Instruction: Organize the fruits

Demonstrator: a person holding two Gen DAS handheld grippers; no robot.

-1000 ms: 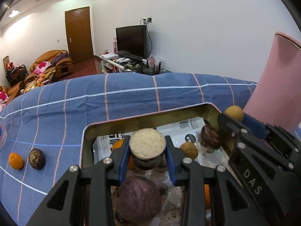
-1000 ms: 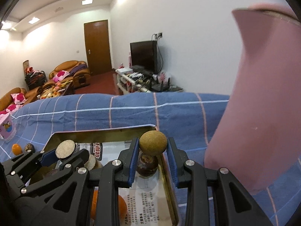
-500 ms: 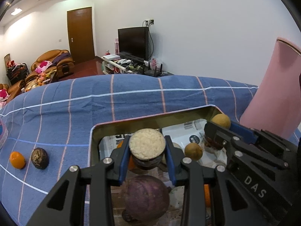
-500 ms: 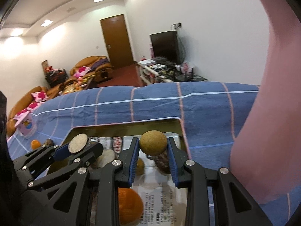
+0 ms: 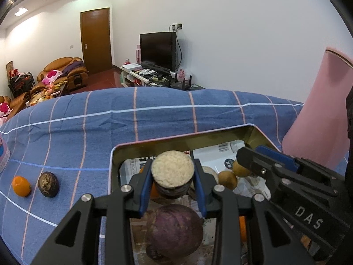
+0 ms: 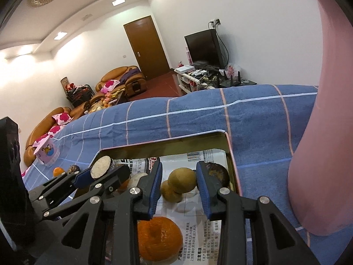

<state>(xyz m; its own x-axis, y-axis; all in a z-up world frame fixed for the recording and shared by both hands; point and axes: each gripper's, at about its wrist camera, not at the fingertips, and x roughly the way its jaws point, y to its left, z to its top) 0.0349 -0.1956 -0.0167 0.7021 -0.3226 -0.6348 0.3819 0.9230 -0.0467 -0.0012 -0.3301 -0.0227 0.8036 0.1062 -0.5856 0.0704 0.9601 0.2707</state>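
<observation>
Right gripper [image 6: 179, 184] jaws just opened; brown fruit [image 6: 182, 180] dropped free between them, into tin [image 6: 167, 146].
Left gripper [image 5: 172, 182] clamps cut fruit [image 5: 172, 169], long axis upright, cut face toward 12 o'clock.

The left tongs [image 5: 172, 177] tilt downward, blue pads clamped tight on what they hold. Beside them, the right tongs [image 6: 179, 184] slant down too, angled inward; their jaws have just been opening, pads clear of the round fruit between them.

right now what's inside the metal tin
In the tin, on printed paper: two tan round fruits, an orange, a dark fruit, a purple one. The grippers hide the rest of the tin's floor.
</observation>
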